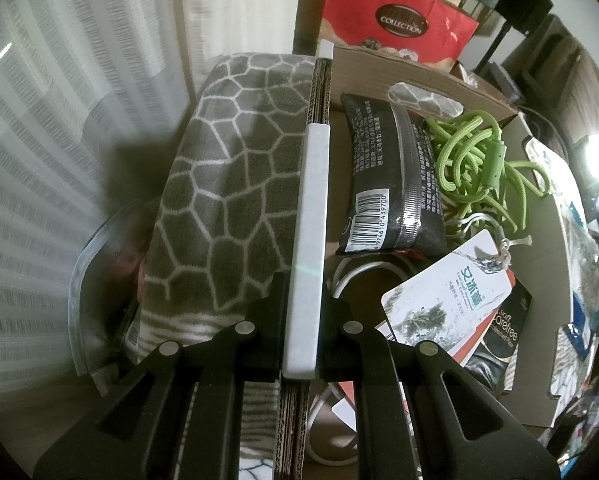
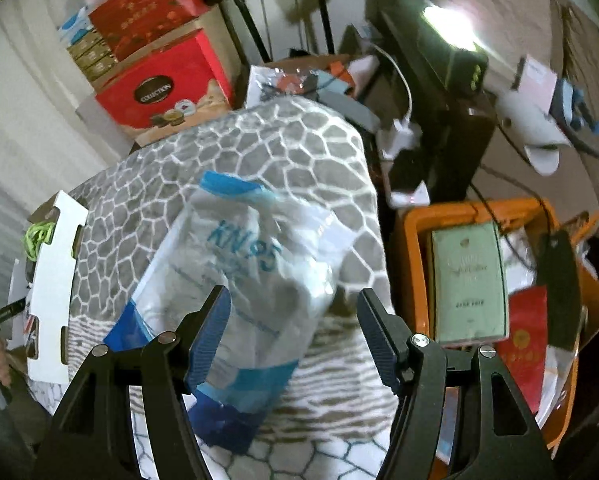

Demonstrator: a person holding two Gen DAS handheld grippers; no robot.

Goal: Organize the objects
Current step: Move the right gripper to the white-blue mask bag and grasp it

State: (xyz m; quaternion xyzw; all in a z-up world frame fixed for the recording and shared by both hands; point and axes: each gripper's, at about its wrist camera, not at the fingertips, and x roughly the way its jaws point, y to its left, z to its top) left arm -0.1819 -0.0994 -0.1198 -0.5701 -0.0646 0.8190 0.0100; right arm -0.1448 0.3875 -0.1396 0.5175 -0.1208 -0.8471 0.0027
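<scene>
My left gripper (image 1: 302, 312) is shut on the white-edged wall (image 1: 311, 200) of a cardboard box. Inside the box lie a black pouch (image 1: 391, 176), a green cord (image 1: 475, 160) and paper tags (image 1: 447, 300). A grey honeycomb-pattern blanket (image 1: 235, 176) lies beside the box. My right gripper (image 2: 295, 336) is open, its jaws wide apart above a KN95 mask bag (image 2: 239, 292) that lies on the blanket (image 2: 299, 152). The bag sits against the left pad (image 2: 207, 340). The box's white flap (image 2: 55, 280) shows at the left of the right wrist view.
An orange bin (image 2: 411, 264) to the right of the blanket holds a pale green box (image 2: 469, 280) and red packets (image 2: 527, 348). Red gift boxes (image 2: 159, 80) are stacked behind, also visible in the left wrist view (image 1: 395, 20). Curtains (image 1: 39, 140) hang at the left.
</scene>
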